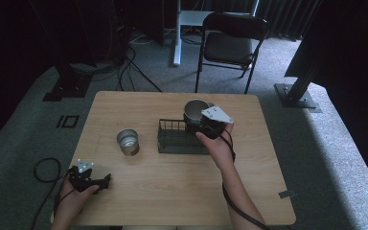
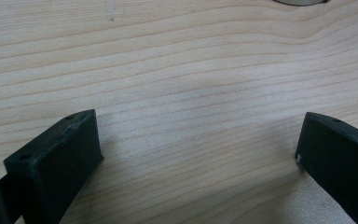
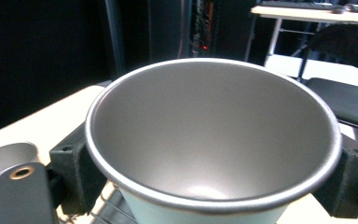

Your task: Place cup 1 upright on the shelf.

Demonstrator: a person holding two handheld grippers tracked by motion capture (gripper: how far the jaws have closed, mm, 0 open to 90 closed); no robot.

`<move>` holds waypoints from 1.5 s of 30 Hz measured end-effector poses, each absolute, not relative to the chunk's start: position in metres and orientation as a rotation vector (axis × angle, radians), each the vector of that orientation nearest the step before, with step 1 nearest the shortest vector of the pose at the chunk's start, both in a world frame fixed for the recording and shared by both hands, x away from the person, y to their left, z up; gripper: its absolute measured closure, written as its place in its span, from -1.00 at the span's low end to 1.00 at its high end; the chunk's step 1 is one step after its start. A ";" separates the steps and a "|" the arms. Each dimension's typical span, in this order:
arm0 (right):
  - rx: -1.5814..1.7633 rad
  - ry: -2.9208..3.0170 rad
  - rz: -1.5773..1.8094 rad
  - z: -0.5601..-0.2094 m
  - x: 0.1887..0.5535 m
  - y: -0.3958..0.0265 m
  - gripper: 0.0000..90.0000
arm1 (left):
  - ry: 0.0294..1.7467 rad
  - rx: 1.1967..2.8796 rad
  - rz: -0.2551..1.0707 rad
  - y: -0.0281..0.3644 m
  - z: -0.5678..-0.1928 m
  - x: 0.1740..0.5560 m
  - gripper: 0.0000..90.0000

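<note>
While right gripper (image 1: 205, 125) clamps metal cup (image 3: 212, 140) above wire rack (image 1: 179, 139) | lower it level (judgement) | left gripper (image 2: 198, 154) gapes, idle.

Held cup (image 3: 213, 140) base cut off by bottom edge; second cup (image 2: 301, 2) cropped at top

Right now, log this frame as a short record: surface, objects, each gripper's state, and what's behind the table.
surface: wooden table
objects: black wire rack mid-table; metal cup standing left of it
left gripper: resting at the near left edge, jaws wide apart, nothing between them
right gripper: jaws closed on the sides of a second metal cup, upright, held over the rack's right end
background: black folding chair beyond the table
</note>
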State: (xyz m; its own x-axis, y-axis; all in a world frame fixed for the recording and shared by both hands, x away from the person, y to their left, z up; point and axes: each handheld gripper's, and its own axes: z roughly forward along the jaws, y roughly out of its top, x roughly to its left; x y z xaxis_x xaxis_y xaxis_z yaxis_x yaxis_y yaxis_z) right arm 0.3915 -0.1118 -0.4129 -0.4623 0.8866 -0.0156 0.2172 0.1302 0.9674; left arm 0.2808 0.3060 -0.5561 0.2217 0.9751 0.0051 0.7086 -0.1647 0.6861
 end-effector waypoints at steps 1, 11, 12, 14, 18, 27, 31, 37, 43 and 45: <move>1.075 1.776 1.360 -0.415 0.392 -0.115 -0.72 | 1.547 1.942 0.620 0.306 -0.556 0.281 -0.99; 1.146 1.765 1.321 -0.433 0.397 -0.134 -0.72 | 1.547 1.944 0.620 0.306 -0.556 0.281 -0.99; 1.156 1.765 1.316 -0.436 0.398 -0.137 -0.72 | 1.547 1.944 0.620 0.306 -0.556 0.281 -0.99; 1.164 1.766 1.319 -0.438 0.398 -0.138 -0.72 | 1.547 1.944 0.620 0.306 -0.556 0.281 -0.99; 1.185 1.767 1.327 -0.445 0.400 -0.141 -0.72 | 1.546 1.945 0.620 0.306 -0.556 0.281 -0.99; 1.195 1.768 1.285 -0.457 0.404 -0.141 -0.72 | 1.547 1.945 0.620 0.306 -0.556 0.281 -0.99; 1.211 1.770 1.286 -0.461 0.405 -0.141 -0.72 | 1.546 1.945 0.620 0.306 -0.556 0.281 -0.99; 1.220 1.771 1.269 -0.468 0.406 -0.141 -0.72 | 1.546 1.945 0.620 0.306 -0.556 0.281 -0.99; 1.223 1.776 1.254 -0.473 0.407 -0.141 -0.72 | 1.546 1.945 0.620 0.306 -0.556 0.281 -0.99; 1.226 1.772 1.258 -0.474 0.407 -0.141 -0.72 | 1.546 1.945 0.620 0.306 -0.556 0.281 -0.99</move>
